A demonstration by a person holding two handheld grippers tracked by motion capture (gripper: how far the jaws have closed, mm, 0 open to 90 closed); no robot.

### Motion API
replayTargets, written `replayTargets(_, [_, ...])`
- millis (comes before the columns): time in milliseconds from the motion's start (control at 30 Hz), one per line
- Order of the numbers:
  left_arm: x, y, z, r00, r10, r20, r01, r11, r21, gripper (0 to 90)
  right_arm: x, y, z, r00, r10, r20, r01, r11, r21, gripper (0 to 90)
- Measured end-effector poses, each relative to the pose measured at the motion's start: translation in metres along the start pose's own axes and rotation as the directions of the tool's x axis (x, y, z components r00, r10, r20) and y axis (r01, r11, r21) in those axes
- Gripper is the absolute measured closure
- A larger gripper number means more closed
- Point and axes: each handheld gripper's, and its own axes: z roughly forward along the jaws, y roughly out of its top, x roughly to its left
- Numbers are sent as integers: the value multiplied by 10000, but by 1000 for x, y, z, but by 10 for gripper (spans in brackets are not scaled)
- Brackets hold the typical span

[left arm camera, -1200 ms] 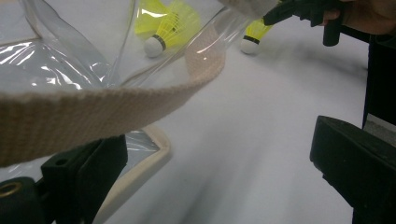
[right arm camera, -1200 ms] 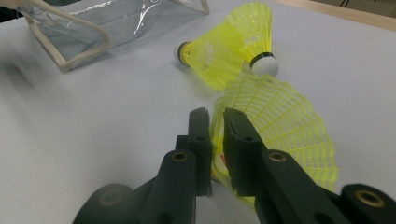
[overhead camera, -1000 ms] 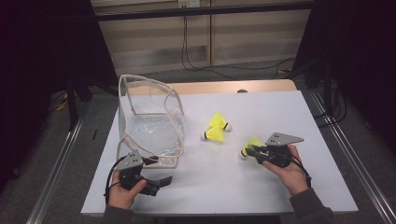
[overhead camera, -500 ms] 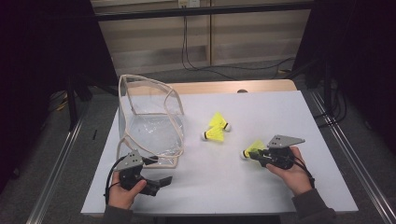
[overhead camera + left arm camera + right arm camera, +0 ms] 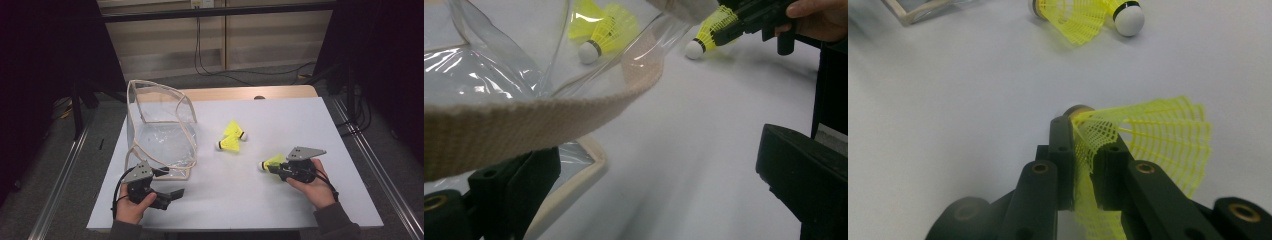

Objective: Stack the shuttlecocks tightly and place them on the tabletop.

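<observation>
Yellow shuttlecock point(image 5: 1148, 135) skirt pinched in rt claw point(image 5: 1083, 150), lft claw point(image 5: 659, 190) apparently released, on table point(image 5: 280, 210)

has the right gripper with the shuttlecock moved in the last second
No. The right gripper, shut on a yellow shuttlecock, sits the same way right of the two loose shuttlecocks.

Right gripper point(image 5: 274, 167) sits at four o'clock on the table, hand point(image 5: 316, 186) wrapped behind it, jaws pinched tight and pointing toward nine. Left gripper point(image 5: 172, 194) rests at seven o'clock, hand point(image 5: 131, 207) low, jaws spread wide, aimed toward three.
</observation>
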Motion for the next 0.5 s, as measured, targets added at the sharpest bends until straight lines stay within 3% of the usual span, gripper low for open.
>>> replayTargets(267, [0,0,0,10000,3,-10,-3,10000,9,41,0,-1,1,10000,-74,-45,74,10000,67,870])
replayTargets(500, [0,0,0,10000,6,-3,-6,10000,-9,41,-1,3,1,9999,133,-102,-137,9992,-364,872])
